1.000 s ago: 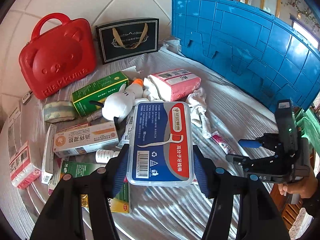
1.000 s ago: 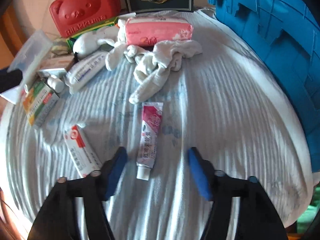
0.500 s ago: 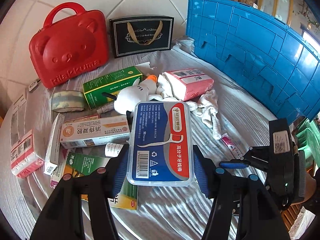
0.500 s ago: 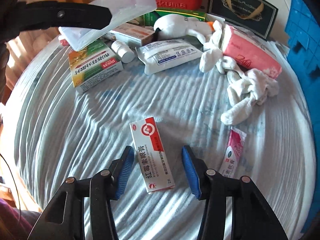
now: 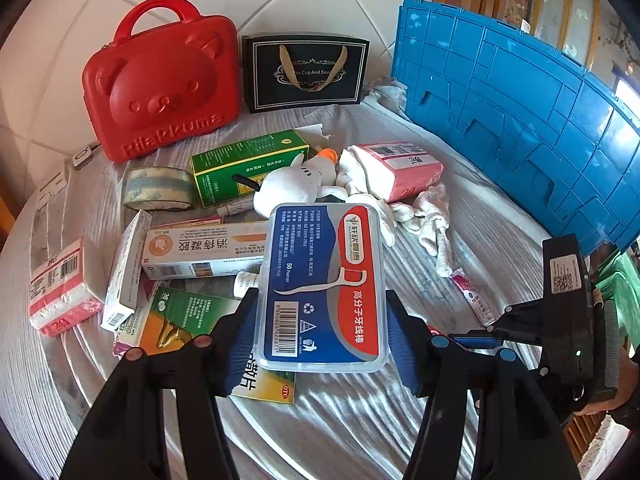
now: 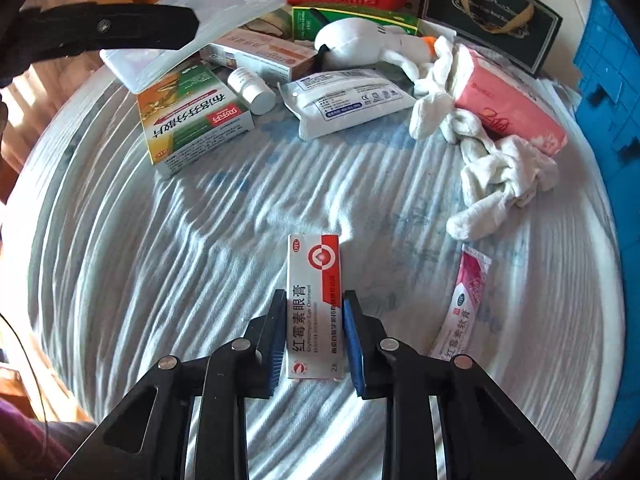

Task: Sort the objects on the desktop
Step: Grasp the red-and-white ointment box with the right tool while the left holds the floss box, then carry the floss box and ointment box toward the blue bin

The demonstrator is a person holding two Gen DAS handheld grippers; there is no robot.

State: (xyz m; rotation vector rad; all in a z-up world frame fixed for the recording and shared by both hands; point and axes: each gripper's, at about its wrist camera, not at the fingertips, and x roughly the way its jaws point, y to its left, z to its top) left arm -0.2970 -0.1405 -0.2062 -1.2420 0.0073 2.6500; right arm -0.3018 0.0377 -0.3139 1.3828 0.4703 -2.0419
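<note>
My left gripper (image 5: 322, 332) is shut on a clear floss-pick box (image 5: 324, 280) with a blue and red label, held above the round table. That box also shows in the right wrist view (image 6: 200, 32) at top left. My right gripper (image 6: 314, 336) is shut on a small white and red eye-ointment box (image 6: 314, 304) that lies on the cloth near the table's front edge. The right gripper body shows in the left wrist view (image 5: 560, 320) at the right. A pink ointment tube (image 6: 464, 300) lies just right of it.
A red bear case (image 5: 160, 88), a black gift bag (image 5: 304, 72) and a blue crate lid (image 5: 520, 120) stand at the back. Medicine boxes (image 6: 192, 120), a white plush toy (image 6: 360, 44), pink tissue packs (image 6: 508, 104), white socks (image 6: 496, 176) and tape (image 5: 156, 188) crowd the far half.
My right gripper swung from the pink tube to the eye-ointment box and closed on it. My left gripper still holds the floss box and has drawn back slightly.
</note>
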